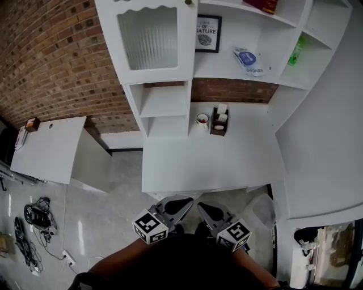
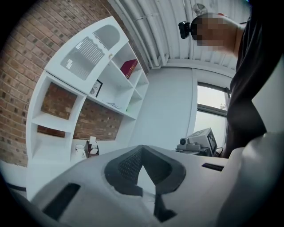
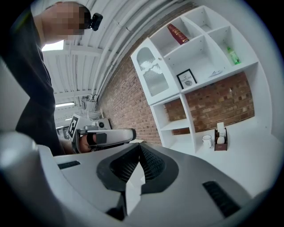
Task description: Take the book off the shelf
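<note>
The dark red book stands in the top compartment of the white shelf unit, cut off by the upper edge of the head view. It leans there in the left gripper view and the right gripper view. My left gripper and right gripper hang low in front of my body, short of the white desk and far below the book. In both gripper views the jaws meet at their tips, left gripper and right gripper, with nothing between them.
On the desk stand a white mug and a brown holder. Shelves carry a framed print, a blue packet and a green bottle. A glass-door cabinet sits upper left. A white side table and floor cables lie left.
</note>
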Tool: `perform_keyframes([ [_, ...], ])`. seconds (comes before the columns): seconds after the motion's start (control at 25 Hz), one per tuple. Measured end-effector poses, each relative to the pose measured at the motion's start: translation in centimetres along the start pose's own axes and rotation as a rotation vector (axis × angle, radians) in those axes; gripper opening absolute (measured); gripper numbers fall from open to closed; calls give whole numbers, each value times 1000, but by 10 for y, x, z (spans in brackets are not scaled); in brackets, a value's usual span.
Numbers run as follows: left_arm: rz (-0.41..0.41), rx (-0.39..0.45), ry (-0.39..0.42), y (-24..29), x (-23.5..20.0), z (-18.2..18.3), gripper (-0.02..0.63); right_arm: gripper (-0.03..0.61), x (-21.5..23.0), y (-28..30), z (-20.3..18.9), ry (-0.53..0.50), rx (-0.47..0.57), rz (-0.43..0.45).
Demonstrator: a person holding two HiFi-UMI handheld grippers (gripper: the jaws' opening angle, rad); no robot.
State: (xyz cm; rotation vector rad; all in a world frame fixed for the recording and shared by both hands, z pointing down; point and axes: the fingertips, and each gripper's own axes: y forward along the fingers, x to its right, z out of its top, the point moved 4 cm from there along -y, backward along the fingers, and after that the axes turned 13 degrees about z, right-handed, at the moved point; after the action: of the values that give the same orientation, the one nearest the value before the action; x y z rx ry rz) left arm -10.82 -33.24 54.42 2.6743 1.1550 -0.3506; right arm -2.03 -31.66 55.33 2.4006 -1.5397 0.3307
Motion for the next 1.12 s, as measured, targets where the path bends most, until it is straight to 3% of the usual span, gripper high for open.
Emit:
perform_keyframes([
  [0.12, 30, 5, -28, 13, -12, 3, 8, 15, 20, 7, 2, 1, -13, 31],
  [0.28, 74, 20, -2, 38, -27, 14, 8, 17, 60, 12, 21, -26, -2, 66],
  [0.52, 114, 70, -12, 109, -39, 38, 8, 17, 139, 2, 67, -87, 8, 83],
  [0.88, 60, 120, 159, 218, -39, 95, 8, 17, 246, -33, 155, -266, 21, 106],
  [1.0, 55, 173, 221, 245, -46, 136, 8, 17, 270, -40, 206, -322, 68, 125],
  [1.12, 20, 232, 261, 261, -46, 182, 8, 18, 266, -43, 270, -413, 135, 147],
])
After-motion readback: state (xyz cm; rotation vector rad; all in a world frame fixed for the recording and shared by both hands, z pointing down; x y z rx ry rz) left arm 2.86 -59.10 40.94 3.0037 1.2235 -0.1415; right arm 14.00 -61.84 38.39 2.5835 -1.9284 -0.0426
